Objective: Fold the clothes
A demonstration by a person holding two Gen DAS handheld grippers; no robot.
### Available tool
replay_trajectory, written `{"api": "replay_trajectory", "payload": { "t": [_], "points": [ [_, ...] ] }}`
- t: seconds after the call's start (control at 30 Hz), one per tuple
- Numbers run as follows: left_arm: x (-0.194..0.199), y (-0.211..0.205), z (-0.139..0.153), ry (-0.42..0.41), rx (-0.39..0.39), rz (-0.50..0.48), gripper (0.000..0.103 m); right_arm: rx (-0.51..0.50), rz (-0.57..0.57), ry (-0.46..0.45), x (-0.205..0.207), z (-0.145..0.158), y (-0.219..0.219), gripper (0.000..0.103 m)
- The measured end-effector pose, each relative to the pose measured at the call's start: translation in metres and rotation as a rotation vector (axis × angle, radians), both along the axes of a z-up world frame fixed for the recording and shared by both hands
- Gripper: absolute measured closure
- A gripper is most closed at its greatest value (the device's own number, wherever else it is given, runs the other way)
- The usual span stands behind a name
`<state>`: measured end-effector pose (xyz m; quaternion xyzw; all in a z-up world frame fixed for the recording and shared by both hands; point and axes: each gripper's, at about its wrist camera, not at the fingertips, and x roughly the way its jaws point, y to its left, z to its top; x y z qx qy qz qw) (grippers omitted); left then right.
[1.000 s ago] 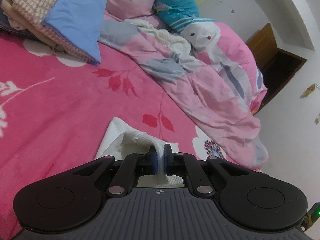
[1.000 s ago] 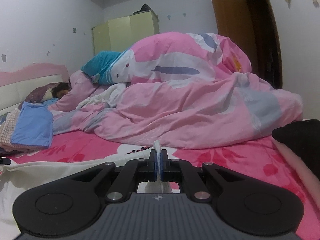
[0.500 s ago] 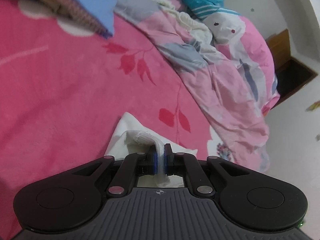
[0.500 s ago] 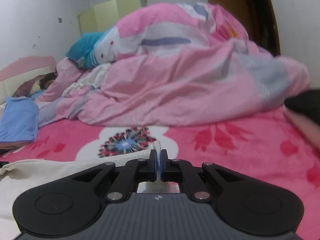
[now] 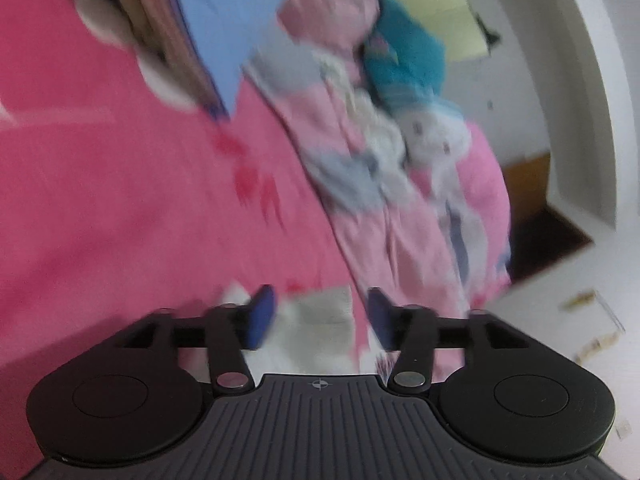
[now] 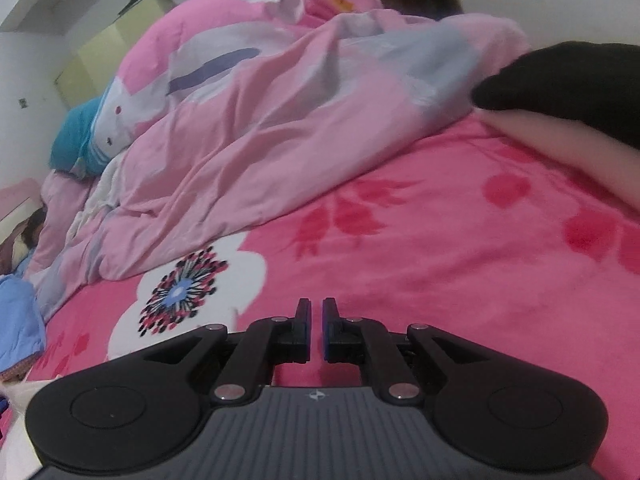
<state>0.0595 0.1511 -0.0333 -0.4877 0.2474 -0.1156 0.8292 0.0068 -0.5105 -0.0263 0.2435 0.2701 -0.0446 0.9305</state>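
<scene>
The white garment (image 5: 320, 320) lies on the pink flowered bed sheet (image 5: 100, 200), blurred by motion. My left gripper (image 5: 320, 316) stands open just over it, blue pads (image 5: 262, 316) wide apart and nothing held. In the right wrist view only a corner of the white garment (image 6: 16, 400) shows at the lower left. My right gripper (image 6: 317, 320) hovers low over the sheet (image 6: 440, 260), its jaws parted by a narrow gap with nothing between them.
A rumpled pink duvet (image 6: 280, 120) fills the far side of the bed, with a teal pillow (image 6: 76, 136) behind it. A stack of folded clothes topped in blue (image 5: 224, 20) sits on the sheet. A person's black-sleeved arm (image 6: 560, 80) reaches in from the right. Someone's dark hair (image 6: 28, 232) shows at the headboard.
Both grippers were shut on the white garment and have let it go. The left jaws opened wide, the right only a little. Both views swung, and the garment dropped to the sheet.
</scene>
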Motion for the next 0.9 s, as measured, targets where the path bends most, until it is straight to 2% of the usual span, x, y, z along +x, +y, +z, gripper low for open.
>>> {"api": "replay_trajectory", "payload": {
  "t": [0.07,0.17,0.23,0.3,0.37,0.43,0.53,0.6,0.63,0.73,0.8,0.9],
  "points": [
    [0.001,0.006,0.005,-0.004,0.032,0.03,0.047,0.002,-0.002,-0.004,-0.005,0.003,-0.002,0.097],
    [0.007,0.0,0.014,0.022,0.16,-0.022,0.046,0.001,0.023,-0.017,-0.007,0.01,-0.002,0.096],
    [0.014,-0.008,0.02,0.044,0.266,-0.077,0.044,-0.005,0.056,-0.016,-0.004,0.014,0.002,0.089],
    [0.021,-0.02,0.024,0.047,0.384,-0.14,0.038,-0.015,0.094,-0.009,0.001,0.017,0.009,0.068],
    [0.027,-0.03,0.021,0.045,0.466,-0.199,0.038,-0.024,0.117,0.003,0.009,0.018,0.014,0.061],
    [0.033,-0.037,0.017,0.043,0.52,-0.217,0.038,-0.033,0.14,0.016,0.016,0.018,0.019,0.061],
    [0.043,-0.041,0.007,0.058,0.555,-0.236,0.041,-0.046,0.175,0.034,0.027,0.019,0.026,0.059],
    [0.048,-0.041,0.003,0.065,0.555,-0.246,0.053,-0.054,0.195,0.052,0.035,0.018,0.029,0.059],
    [0.049,-0.041,0.002,0.063,0.551,-0.245,0.055,-0.056,0.205,0.061,0.038,0.016,0.029,0.06],
    [0.049,-0.042,0.001,0.038,0.546,-0.247,0.069,-0.036,0.244,0.068,0.042,0.011,0.032,0.069],
    [0.047,-0.044,0.002,0.023,0.553,-0.249,0.08,-0.045,0.267,0.049,0.039,0.011,0.037,0.095],
    [0.044,-0.048,0.004,0.0,0.56,-0.231,0.091,-0.096,0.263,-0.002,0.031,0.015,0.046,0.1]
  ]
}}
